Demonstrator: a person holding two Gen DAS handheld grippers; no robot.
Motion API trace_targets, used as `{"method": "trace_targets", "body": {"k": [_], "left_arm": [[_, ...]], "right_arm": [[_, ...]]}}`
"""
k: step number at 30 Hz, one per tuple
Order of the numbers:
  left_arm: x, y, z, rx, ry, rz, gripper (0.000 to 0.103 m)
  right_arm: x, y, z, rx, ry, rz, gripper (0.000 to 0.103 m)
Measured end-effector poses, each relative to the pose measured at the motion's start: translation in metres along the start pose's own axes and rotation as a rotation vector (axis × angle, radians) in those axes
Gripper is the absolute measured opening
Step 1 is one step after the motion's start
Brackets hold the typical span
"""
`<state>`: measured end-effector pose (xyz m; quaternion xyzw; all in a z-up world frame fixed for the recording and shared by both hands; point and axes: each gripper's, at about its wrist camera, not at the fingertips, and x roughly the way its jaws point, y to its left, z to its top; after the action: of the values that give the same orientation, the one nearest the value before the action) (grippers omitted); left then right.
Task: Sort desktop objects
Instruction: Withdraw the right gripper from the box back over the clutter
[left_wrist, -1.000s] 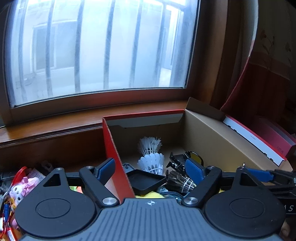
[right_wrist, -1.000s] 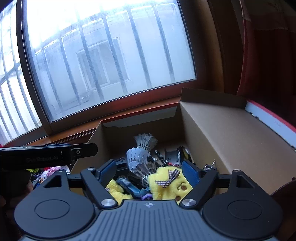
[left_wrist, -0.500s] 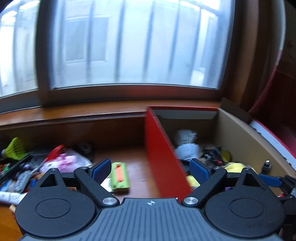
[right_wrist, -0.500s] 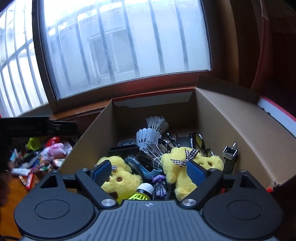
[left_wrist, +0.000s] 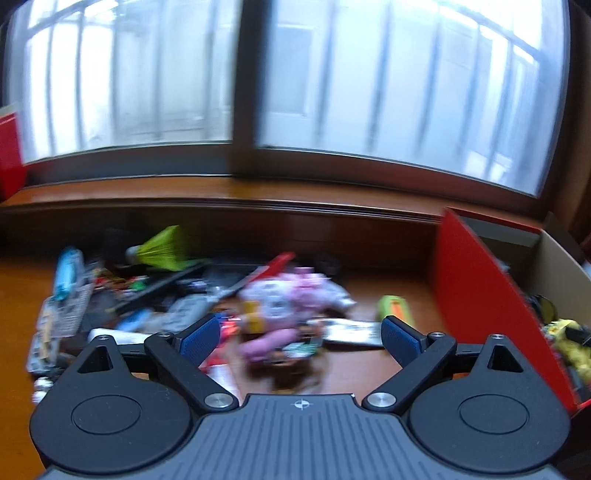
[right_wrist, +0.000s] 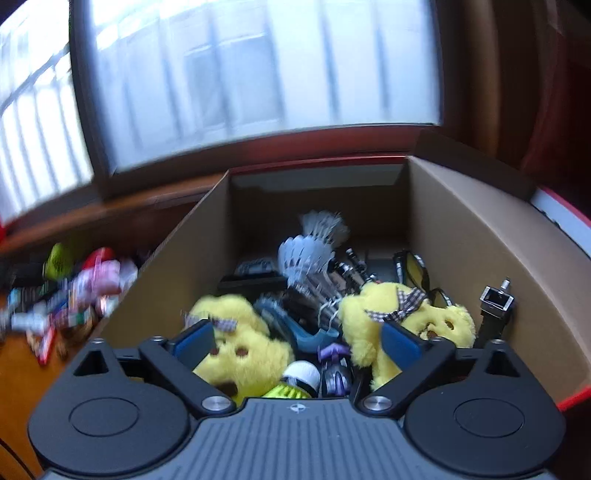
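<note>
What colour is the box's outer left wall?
Red; the box wall shows best in the left wrist view.

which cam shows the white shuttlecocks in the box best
The right wrist view. It looks down into the cardboard box, where the white shuttlecocks stand near its back, feathers visible. In the left wrist view the box's red wall hides them.

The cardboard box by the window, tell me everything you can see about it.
The cardboard box is open-topped, plain brown inside and red outside, with a flap folded out at the far right corner. It stands upright on the wooden desk below the window sill. Inside lie two yellow plush toys, white shuttlecocks, yellow-lensed glasses and small dark items. The right gripper hovers open above it.
</note>
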<state>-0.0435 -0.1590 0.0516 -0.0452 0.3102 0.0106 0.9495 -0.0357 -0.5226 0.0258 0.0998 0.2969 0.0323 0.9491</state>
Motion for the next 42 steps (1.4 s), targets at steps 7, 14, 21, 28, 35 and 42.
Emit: {"method": "trace_targets", "body": {"k": [7,14,21,28,35,42], "left_arm": [[-0.010,0.098,-0.001,0.044,0.002,0.032,0.096],[-0.013,0.178,-0.004,0.076,0.016,0.064,0.096],[-0.003,0.220,-0.001,0.007,0.025,0.032,0.096],[0.033,0.224,0.002,-0.025,0.050,-0.009,0.094],[0.056,0.232,-0.003,-0.048,0.095,-0.013,0.076],[0.080,0.239,-0.008,-0.071,0.140,-0.017,0.066]], "right_arm": [[-0.023,0.057,0.003,0.092,-0.072,-0.096,0.095],[-0.022,0.177,-0.027,0.018,-0.061,-0.095,0.099],[-0.008,0.238,-0.033,0.035,-0.075,-0.247,0.095],[-0.017,0.259,-0.022,0.022,-0.146,-0.299,0.093],[-0.002,0.299,-0.027,-0.108,-0.100,-0.061,0.094],[0.031,0.354,-0.038,-0.266,0.007,0.106,0.094]]}}
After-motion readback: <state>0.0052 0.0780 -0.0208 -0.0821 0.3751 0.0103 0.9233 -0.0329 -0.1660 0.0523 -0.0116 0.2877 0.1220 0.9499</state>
